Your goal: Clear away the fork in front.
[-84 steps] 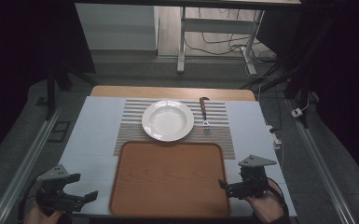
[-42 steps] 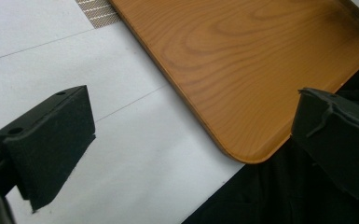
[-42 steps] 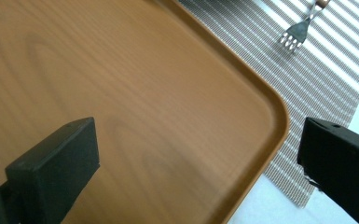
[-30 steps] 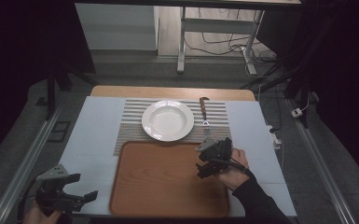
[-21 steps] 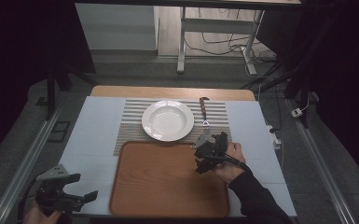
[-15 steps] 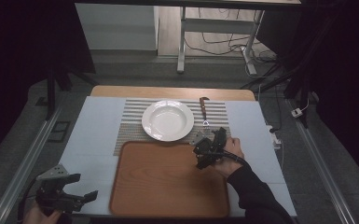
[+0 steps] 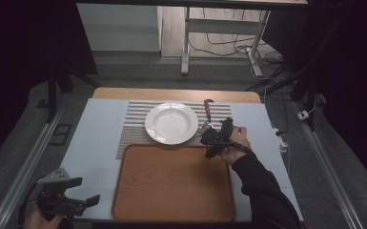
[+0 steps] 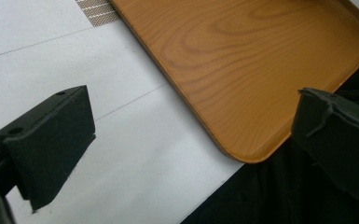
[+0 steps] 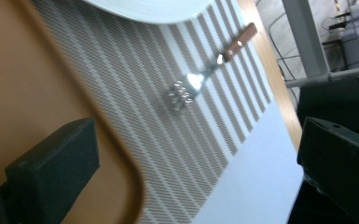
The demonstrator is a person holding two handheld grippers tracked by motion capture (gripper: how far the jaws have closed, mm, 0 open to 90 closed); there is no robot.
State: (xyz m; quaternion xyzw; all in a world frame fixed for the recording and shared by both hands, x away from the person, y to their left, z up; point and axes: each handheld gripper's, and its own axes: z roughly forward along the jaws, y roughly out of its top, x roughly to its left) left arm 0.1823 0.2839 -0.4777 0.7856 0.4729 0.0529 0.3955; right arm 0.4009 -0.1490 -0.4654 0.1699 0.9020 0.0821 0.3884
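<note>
A white table (image 7: 95,129) carried a wooden tray (image 7: 171,183) on the person's side, laid just against a striped placemat (image 7: 133,124) beyond it, an arrangement that looked like a place setting being cleared or laid. On the mat sat a white soup plate (image 7: 171,122), centred, with a fork (image 9: 200,79) to its right, parallel to the mat's edge, brown handle pointing away and tines toward the tray.

The right gripper (image 7: 215,137) hovered over the mat's near right corner, just short of the fork's tines. Its jaws stood wide apart and held nothing; in the right gripper view the fork lay between them but farther off, which suggested the opening was kept broad to straddle the utensil on the way down. The fork seemed the thing being reached for.

The left gripper (image 7: 62,195) waited at the table's near left corner, well apart from the plate, jaws likewise spread and empty, just beside the tray's corner (image 8: 242,154), probably parked out of the way.
</note>
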